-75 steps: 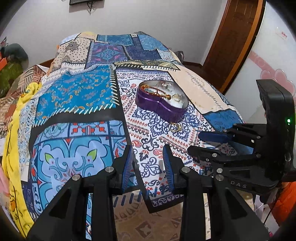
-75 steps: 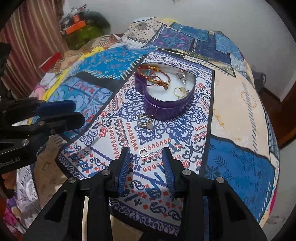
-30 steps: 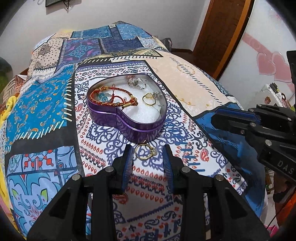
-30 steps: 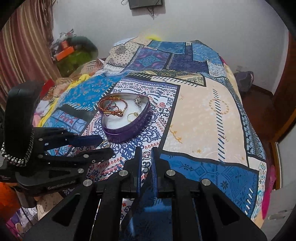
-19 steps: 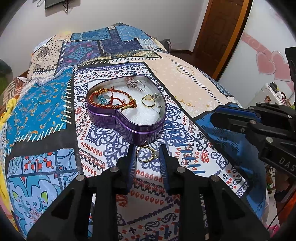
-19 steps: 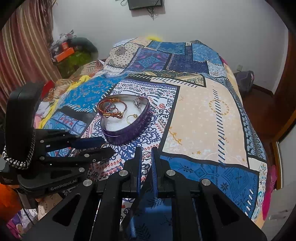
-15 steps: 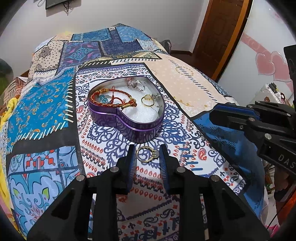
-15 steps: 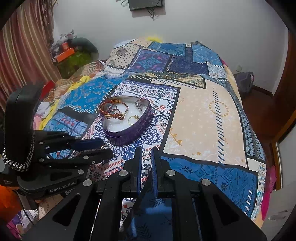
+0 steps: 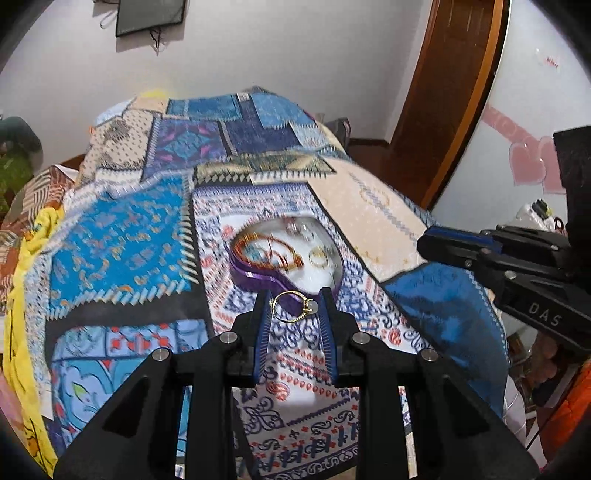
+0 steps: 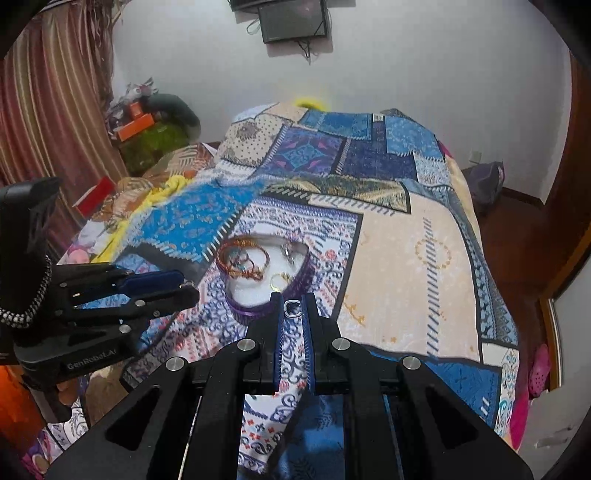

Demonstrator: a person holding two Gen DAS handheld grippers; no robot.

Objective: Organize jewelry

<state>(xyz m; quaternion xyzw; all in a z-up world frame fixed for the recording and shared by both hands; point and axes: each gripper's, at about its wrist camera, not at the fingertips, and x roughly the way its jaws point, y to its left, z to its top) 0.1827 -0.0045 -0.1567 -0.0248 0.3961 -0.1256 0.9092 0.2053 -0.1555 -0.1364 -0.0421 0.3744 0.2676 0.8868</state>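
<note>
A purple heart-shaped tin (image 9: 255,277) lies on the patterned bedspread and holds a red-orange bracelet (image 9: 266,248) and a gold ring (image 9: 317,256). My left gripper (image 9: 294,308) is shut on a gold ring with a pale stone (image 9: 295,304), held above the spread just in front of the tin. My right gripper (image 10: 292,308) is shut on a small silver ring (image 10: 291,308), also raised near the tin (image 10: 266,299). The left gripper also shows in the right wrist view (image 10: 181,288), and the right gripper in the left wrist view (image 9: 439,243).
The patchwork bedspread (image 10: 406,236) covers the bed. A brown door (image 9: 454,92) stands at the right, a striped curtain (image 10: 44,110) and clutter (image 10: 147,125) at the left. A screen (image 10: 291,18) hangs on the white wall.
My left gripper closed on the gold ring beside the tin and lifted it off the spread. My right gripper has risen with the silver ring. Both views have tilted up.
</note>
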